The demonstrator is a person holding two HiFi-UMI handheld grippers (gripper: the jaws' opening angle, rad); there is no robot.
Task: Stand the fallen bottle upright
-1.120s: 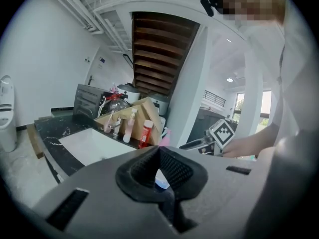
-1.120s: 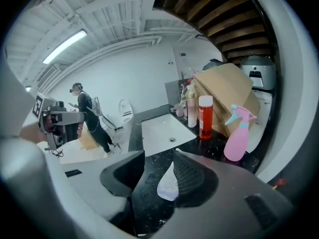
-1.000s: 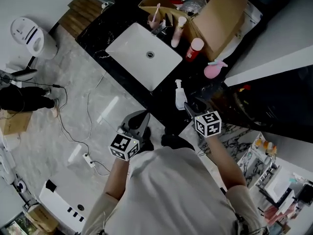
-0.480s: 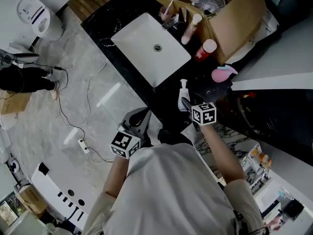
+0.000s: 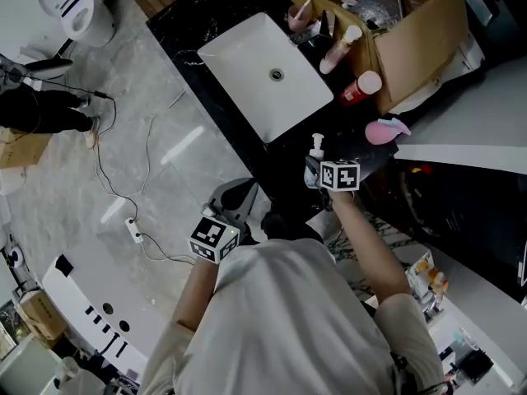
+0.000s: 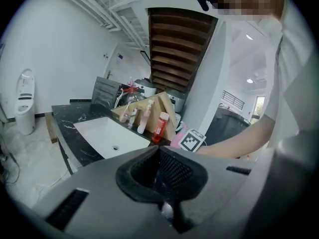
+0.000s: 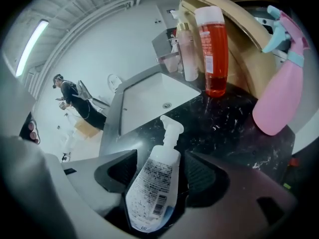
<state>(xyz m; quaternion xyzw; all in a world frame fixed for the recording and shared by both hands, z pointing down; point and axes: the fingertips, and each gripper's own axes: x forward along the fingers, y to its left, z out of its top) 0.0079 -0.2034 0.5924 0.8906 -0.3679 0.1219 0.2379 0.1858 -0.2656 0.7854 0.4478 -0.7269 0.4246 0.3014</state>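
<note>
Head view: right tool [image 5: 319,169] hovering over white pump bottle [image 5: 316,150] at frame centre-right, on black bench [image 5: 226,113] below sink [image 5: 263,81]. Bottle probably lying flat, hard telling from above. Left tool [image 5: 235,204] hanging lower left, off bench.

Left gripper view: left tool jaws pressing together, gripping nothing.

Right gripper view: jaws gaping wide, just been opening. Bottle [image 7: 152,183] lying between them, pump pointing away, pads not pressing. Judging best: closing squarely on mid-body, then tipping base down.

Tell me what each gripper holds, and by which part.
Nothing is held. The right gripper has just been opening its jaws; they straddle the body of the pump bottle without clamping it. The left gripper is shut, empty.
</note>
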